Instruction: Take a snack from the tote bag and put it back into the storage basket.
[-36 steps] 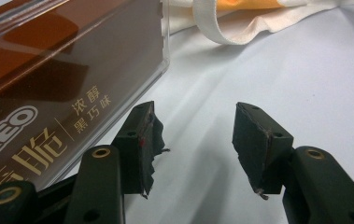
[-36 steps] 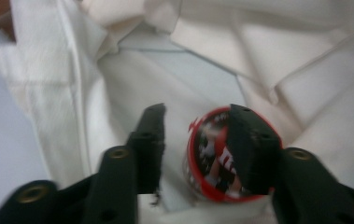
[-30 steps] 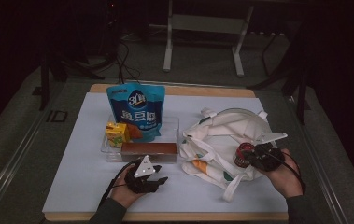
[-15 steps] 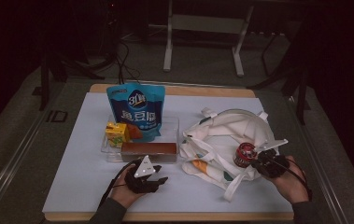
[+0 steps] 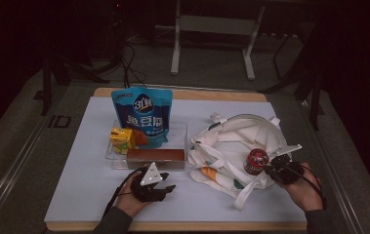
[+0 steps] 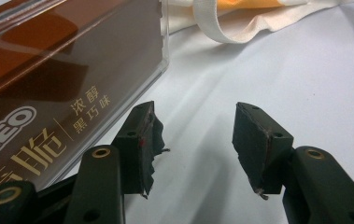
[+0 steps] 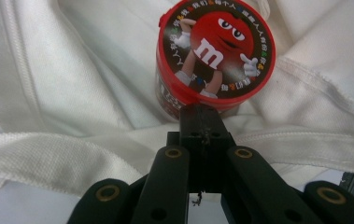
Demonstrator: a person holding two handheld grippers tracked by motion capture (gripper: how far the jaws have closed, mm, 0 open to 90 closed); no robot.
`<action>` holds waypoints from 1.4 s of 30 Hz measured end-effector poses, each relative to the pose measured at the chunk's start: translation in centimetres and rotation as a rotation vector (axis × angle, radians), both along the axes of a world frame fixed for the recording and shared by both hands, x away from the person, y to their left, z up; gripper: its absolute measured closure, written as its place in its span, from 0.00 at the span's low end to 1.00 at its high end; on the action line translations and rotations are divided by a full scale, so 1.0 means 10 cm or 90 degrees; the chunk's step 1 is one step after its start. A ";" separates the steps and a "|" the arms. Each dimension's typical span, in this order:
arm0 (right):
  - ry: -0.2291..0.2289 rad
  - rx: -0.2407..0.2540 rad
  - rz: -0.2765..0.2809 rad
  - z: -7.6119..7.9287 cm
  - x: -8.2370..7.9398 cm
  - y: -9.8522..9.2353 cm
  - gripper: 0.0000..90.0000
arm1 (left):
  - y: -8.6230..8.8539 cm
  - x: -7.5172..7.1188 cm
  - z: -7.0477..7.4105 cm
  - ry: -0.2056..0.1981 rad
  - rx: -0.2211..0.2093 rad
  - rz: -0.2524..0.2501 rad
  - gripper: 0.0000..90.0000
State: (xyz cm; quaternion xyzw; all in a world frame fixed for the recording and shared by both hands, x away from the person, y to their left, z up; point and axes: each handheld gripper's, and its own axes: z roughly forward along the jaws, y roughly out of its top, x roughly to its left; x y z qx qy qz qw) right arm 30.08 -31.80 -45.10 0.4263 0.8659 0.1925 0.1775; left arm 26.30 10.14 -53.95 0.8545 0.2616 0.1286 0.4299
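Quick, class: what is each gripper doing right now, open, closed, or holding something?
Left gripper: open, holding nothing, beside the brown box.
Right gripper: closed, jaws together, nothing between them, behind the red tub.

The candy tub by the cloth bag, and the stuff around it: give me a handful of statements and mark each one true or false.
1. The candy tub rests on the white cloth bag. True.
2. The right tool has its jaws wide open around the tub. False: the jaws are shut together, their tips at the tub's lower edge.
3. The left tool has its jaws apart with nothing between them. True.
4. The brown box lies inside the cloth bag. False: it sits in the clear tray, left of the bag.
5. The blue snack pouch stands at the back of that tray. True.
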 end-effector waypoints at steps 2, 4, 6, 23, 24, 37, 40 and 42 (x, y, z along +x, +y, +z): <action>0.005 -0.009 -0.005 -0.01 0.01 0.01 1.00 | 0.00 0.00 0.00 0.000 0.000 0.000 0.55; 0.008 -0.014 -0.005 -0.04 0.02 0.03 1.00 | 0.00 0.00 0.00 0.000 0.000 0.001 0.55; 0.002 -0.014 -0.004 -0.05 0.03 0.06 1.00 | 0.00 0.00 0.00 0.001 0.000 0.001 0.55; -0.026 0.045 -0.043 0.19 0.09 -0.01 0.57 | 0.00 0.00 0.00 0.002 0.000 0.000 0.55; -0.025 0.054 -0.044 0.19 0.11 -0.01 0.54 | 0.00 0.00 0.00 0.001 0.000 0.000 0.55; -0.005 0.088 -0.075 0.07 0.35 0.09 0.27 | -0.01 0.00 0.00 0.002 0.004 0.000 0.55; 0.005 0.082 -0.078 0.02 0.39 0.12 0.24 | -0.01 0.00 0.00 0.002 0.004 0.000 0.55; 0.010 0.082 -0.078 -0.02 0.41 0.13 0.23 | -0.01 0.00 0.00 0.001 0.004 -0.001 0.55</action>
